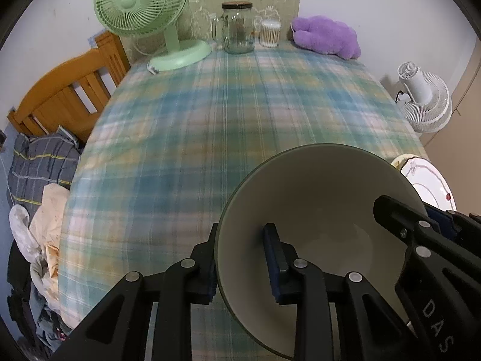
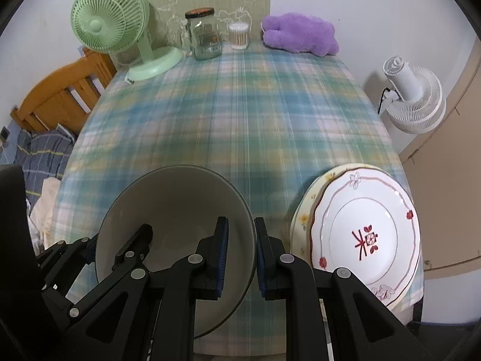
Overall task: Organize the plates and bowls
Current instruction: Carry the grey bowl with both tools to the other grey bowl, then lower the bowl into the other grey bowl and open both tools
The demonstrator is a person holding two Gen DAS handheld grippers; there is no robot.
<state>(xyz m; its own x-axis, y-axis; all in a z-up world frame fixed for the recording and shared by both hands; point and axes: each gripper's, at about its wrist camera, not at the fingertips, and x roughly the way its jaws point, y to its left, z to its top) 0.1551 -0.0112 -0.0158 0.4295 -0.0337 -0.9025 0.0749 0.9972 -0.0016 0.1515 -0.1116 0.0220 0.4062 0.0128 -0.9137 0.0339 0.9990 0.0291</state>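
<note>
Over the near edge of the table point(image 1: 186, 114), we hold one bowl point(image 1: 318, 198) with both grippers. It is pale inside with a dark rim, and it tilts so that its mouth faces us. Our left gripper point(image 1: 243, 261) pinches the bowl's left wall, one blue pad point(image 1: 272, 249) inside and the other outside against the rim. Our right gripper point(image 2: 240, 258) pinches the opposite wall the same way, its inner pad point(image 2: 223, 255) flat on the pale inside and its outer one just past the rim. Each gripper shows in the other's view, at the far side of the bowl. Whether the bowl's base touches the cloth we cannot tell; the grippers hide it.

Just to the right of the bowl lies a stack of two plates point(image 2: 369, 234), apart from it. The top plate is white with a red mark in the middle, and the lower one has yellow flowers at its edge.

Along the far edge of the table stand a green fan point(image 2: 111, 21), a jar point(image 2: 204, 36), a small tub point(image 2: 239, 36) and a purple plush point(image 2: 299, 34). A white fan point(image 2: 412, 96) stands off the table to the right, and a wooden chair point(image 1: 66, 90) to the left.
</note>
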